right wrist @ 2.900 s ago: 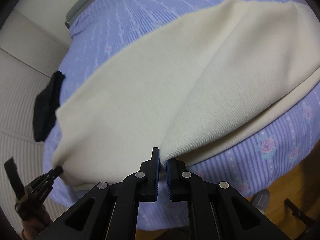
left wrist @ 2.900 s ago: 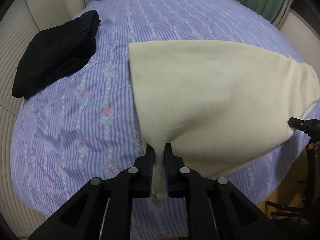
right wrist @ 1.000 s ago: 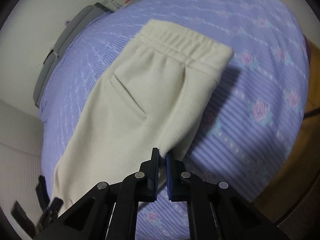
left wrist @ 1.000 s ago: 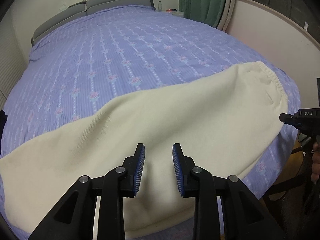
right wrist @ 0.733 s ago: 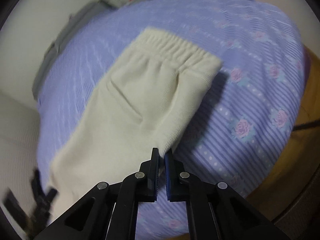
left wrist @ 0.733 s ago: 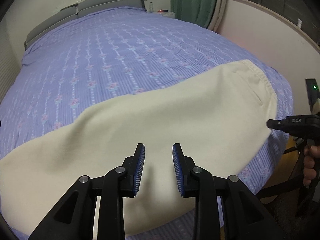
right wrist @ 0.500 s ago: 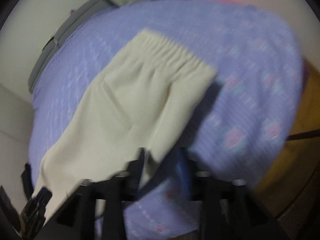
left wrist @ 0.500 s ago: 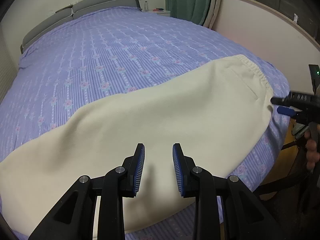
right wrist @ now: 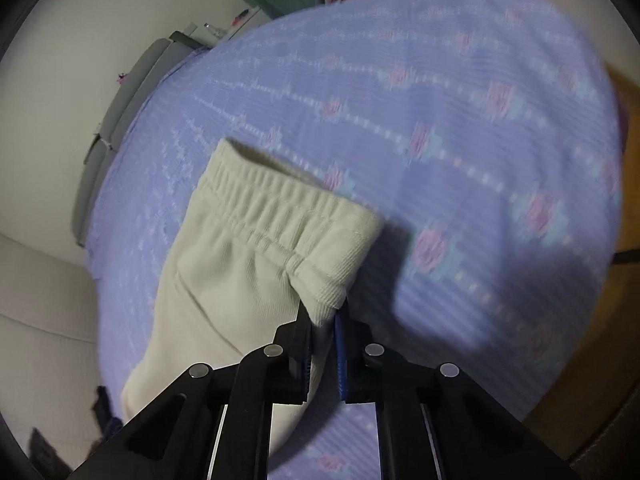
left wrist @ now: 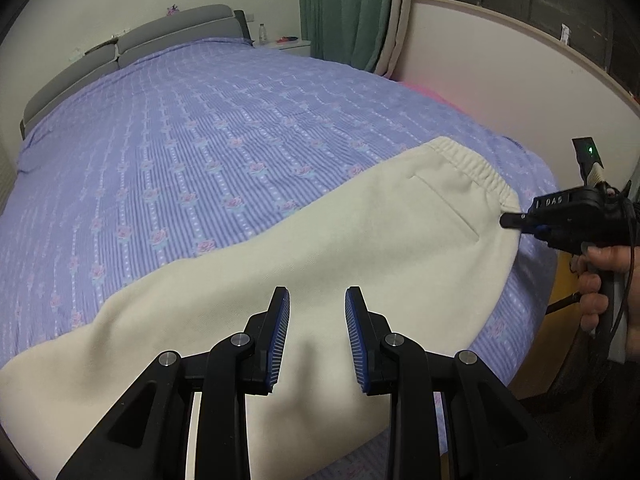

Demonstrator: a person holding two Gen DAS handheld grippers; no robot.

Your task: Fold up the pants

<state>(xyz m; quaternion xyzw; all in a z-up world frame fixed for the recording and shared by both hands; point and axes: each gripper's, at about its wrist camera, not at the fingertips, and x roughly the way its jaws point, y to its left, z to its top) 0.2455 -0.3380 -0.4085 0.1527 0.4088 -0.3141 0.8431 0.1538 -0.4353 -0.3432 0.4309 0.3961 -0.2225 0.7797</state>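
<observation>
Now the right tool (right wrist: 323,316) pinches the pants (right wrist: 256,248) (waistband corner); left tool (left wrist: 317,312) gapes empty.

Left tongs (left wrist: 317,308): jaws parted, empty. Right tongs (right wrist: 323,322): jaws closing, pinching cloth; hand (left wrist: 608,280) at 3 o'clock.

There is one pair of cream pants (left wrist: 312,264), one bed (left wrist: 192,128), one green curtain (left wrist: 344,8), two grippers and one visible hand (left wrist: 600,280).
</observation>
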